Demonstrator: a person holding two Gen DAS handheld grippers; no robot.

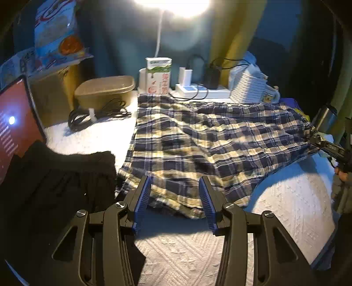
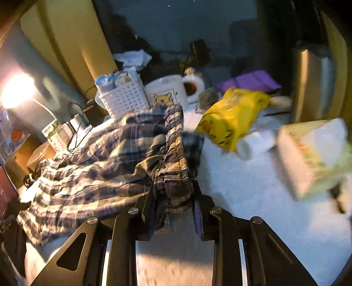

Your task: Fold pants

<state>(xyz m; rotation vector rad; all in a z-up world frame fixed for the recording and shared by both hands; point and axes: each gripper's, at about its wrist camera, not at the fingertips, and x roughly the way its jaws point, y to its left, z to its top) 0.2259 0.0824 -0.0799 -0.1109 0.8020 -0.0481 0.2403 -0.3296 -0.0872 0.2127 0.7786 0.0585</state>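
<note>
Left gripper (image 1: 175, 198): jaws spread, empty, poised above the near hem of the plaid pants (image 1: 209, 140), probably freed to regrip. Right gripper (image 2: 172, 206): jaws pinching the bunched elastic waistband, cloth between the pads, likely anchoring that end. Pants: spread rumpled across the white bedspread (image 1: 286, 209). Beyond: white basket (image 2: 125, 99), mug (image 2: 167, 90).

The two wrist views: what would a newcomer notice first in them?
First, the plaid pants spread rumpled across the white bedcover, with the right gripper shut on their gathered waistband. Next, the glaring lamp above the clutter at the back, and the yellow bag lying right of the pants.
</note>
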